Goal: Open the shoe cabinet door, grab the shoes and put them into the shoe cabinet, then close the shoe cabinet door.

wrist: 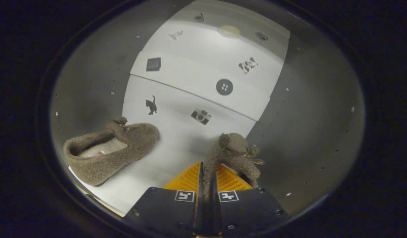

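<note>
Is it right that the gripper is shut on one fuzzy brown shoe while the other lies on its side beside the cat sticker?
Not quite. In the gripper view the other shoe stands upright on its sole, not on its side. The rest holds: the gripper is shut on one fuzzy brown shoe, and the other is beside the cat sticker.

Fuzzy fleece-like shoe [233,150] pinched in gripper [207,188]; matching fuzzy shoe [114,150]; smooth matt cabinet [203,72]

gripper [208,185] fingers clamped on 1 fuzzy shoe [231,152], second shoe [110,150] lying well left, bare white panel [177,138] open between them
</note>
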The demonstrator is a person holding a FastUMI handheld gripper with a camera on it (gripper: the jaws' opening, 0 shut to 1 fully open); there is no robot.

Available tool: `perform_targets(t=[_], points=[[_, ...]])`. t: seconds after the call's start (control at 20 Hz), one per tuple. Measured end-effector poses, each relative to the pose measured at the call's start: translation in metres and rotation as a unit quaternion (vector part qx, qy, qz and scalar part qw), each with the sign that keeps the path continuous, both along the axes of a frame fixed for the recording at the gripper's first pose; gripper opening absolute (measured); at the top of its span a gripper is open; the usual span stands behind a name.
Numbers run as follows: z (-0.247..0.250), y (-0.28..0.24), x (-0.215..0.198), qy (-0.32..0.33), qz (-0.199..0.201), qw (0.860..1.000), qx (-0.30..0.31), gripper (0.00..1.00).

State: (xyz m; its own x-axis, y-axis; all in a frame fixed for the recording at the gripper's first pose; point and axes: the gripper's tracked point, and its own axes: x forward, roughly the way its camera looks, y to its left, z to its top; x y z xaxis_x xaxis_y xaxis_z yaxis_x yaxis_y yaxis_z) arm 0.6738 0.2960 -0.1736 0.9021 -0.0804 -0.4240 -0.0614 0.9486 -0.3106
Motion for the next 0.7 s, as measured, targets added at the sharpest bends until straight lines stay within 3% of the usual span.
perform_targets(t=[0.1,0.35,0.55,0.7], points=[[-0.015,0.008,0.011,0.012,0.011,0.998,0.053,0.13],[-0.019,0.029,0.009,0.009,0.023,0.994,0.105,0.14],[-0.019,0.027,0.009,0.011,0.014,0.994,0.109,0.14],[-0.014,0.028,0.007,0.009,0.014,0.994,0.108,0.22]])
